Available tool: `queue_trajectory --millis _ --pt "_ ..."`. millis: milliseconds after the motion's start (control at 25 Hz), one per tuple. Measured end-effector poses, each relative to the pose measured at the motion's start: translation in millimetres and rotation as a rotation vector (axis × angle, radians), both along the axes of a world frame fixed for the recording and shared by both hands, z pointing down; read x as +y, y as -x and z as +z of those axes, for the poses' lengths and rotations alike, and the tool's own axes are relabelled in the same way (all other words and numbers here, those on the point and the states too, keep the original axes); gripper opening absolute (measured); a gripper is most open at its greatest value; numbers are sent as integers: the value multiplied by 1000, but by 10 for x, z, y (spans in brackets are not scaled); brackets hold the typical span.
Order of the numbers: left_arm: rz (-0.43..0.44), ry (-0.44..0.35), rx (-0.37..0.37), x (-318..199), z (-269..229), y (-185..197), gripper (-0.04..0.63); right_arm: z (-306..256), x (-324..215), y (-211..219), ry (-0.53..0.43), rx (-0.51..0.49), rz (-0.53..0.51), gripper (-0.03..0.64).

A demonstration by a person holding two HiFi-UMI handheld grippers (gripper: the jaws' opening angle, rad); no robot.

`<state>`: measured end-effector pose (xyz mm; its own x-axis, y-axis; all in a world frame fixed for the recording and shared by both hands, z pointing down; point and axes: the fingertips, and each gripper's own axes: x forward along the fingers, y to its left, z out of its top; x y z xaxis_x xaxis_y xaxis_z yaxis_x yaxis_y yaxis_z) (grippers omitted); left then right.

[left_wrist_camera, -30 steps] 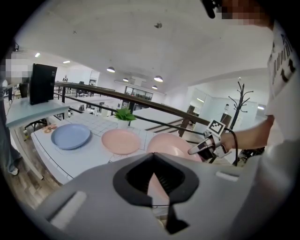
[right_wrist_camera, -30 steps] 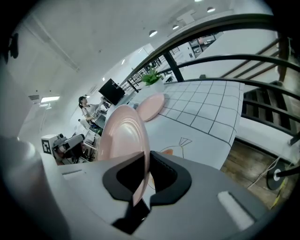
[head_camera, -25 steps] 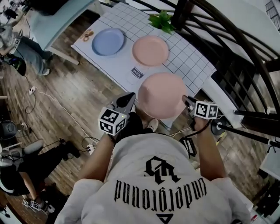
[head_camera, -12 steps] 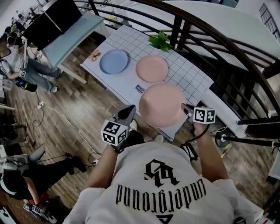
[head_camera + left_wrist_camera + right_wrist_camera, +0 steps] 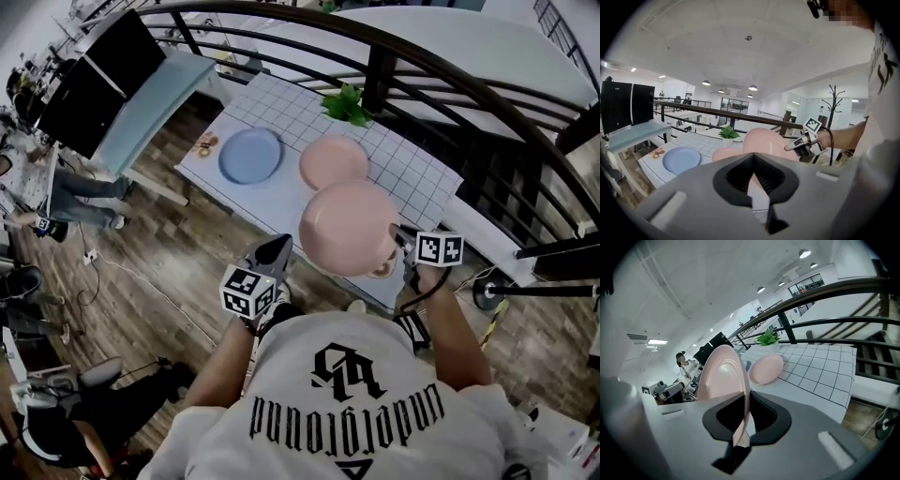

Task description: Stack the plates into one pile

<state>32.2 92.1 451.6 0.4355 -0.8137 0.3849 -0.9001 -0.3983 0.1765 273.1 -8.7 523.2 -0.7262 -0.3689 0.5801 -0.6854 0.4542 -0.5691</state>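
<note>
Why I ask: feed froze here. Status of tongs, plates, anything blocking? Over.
Left tongs, right tongs shut on held pink plate, in the air over table edge. Second pink plate, blue plate lie apart. Nothing between.

On the table [image 5: 412, 159] first plate [image 5: 250, 156] lies left of second plate [image 5: 334, 161] (plant [image 5: 345, 104] behind, apparently apart)

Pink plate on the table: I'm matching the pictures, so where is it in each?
Head view: pink plate upper centre, beyond the held plate.
Left gripper view: pink plate low centre-left, beside the blue plate.
Right gripper view: pink plate centre, right of the held plate.
Shared landmark: the green plant.
</note>
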Motion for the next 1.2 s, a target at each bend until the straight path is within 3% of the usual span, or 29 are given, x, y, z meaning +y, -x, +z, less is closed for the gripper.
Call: queue_trajectory --millis 720,960,1200 --pt "157 -9 2 -356 7 1897 49 -10 44 1766 3 1 160 20" --pt "181 -9 15 -439 44 2142 49 20 58 2025 14 16 175 20" --pt "182 6 24 -586 62 2150 49 82 -18 2017 39 22 184 20"
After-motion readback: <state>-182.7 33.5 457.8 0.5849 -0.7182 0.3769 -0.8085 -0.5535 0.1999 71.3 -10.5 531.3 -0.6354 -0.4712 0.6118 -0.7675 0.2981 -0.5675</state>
